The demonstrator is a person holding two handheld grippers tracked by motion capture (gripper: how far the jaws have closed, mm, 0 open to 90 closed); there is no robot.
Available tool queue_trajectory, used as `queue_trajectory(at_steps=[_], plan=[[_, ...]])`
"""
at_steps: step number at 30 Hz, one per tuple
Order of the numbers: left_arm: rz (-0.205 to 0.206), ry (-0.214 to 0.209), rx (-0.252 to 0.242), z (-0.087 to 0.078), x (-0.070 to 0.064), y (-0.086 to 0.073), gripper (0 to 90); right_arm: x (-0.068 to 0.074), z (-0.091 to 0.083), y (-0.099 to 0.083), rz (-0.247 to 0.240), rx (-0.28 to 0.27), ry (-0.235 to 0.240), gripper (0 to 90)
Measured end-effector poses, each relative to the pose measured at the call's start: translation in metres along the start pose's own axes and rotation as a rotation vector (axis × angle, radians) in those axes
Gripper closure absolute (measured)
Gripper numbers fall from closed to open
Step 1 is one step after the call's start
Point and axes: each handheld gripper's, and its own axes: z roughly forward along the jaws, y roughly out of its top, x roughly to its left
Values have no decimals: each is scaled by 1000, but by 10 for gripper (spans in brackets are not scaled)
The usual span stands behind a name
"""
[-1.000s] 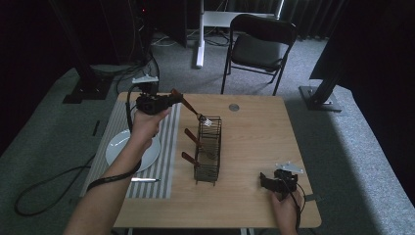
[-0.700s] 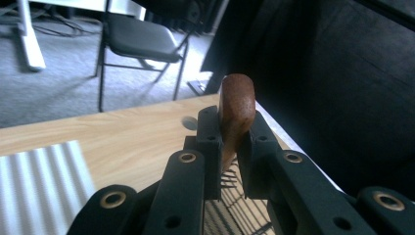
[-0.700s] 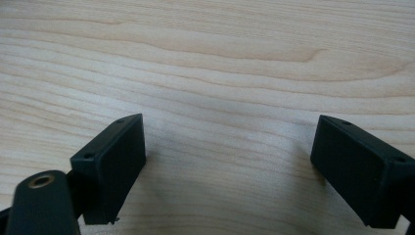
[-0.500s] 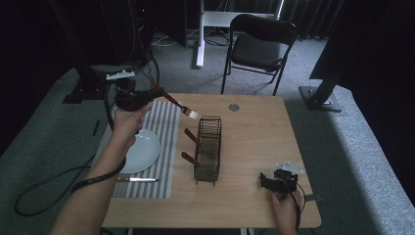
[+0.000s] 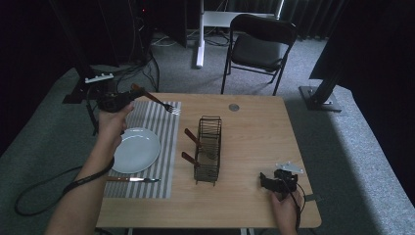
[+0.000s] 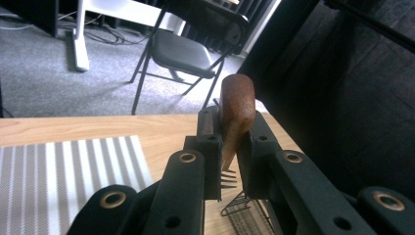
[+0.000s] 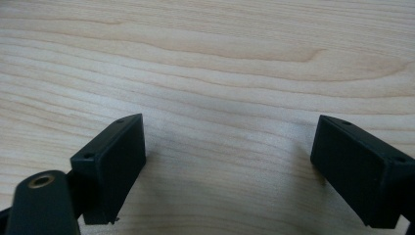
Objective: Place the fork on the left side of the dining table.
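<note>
We see the left gripper (image 5: 128,96) clamped on a fork (image 5: 155,101) by its wooden handle, tines over the striped mat's (image 5: 156,142) far edge; jaws hide the fork's neck. Right gripper (image 5: 266,182) rests spread wide on bare table (image 5: 254,132) near the front edge.

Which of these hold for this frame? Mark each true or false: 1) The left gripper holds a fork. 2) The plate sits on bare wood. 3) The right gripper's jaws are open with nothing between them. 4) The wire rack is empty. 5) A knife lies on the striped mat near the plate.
1) True: the left gripper is shut on the fork by its wooden handle.
2) False: the plate sits on the striped mat.
3) True: the right gripper is open over bare table.
4) False: the wire rack holds two wooden-handled utensils.
5) True: the knife lies on the mat in front of the plate.
</note>
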Motion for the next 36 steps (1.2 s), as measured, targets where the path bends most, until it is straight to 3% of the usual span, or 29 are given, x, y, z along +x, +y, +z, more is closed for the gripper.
queue_trajectory(at_steps=[5, 23, 28, 31, 36], plan=[[-47, 20, -10, -1, 19, -9, 809, 0, 0, 0, 0, 0, 0, 127], [-129, 79, 27, 15, 78, -41, 809, 0, 0, 0, 0, 0, 0, 127], [-149, 85, 17, 19, 90, -48, 809, 0, 0, 0, -1, 0, 0, 127], [-164, 65, 8, 21, 96, -54, 809, 0, 0, 0, -1, 0, 0, 127], [-194, 78, 11, 29, 105, -63, 809, 0, 0, 0, 0, 0, 0, 126]])
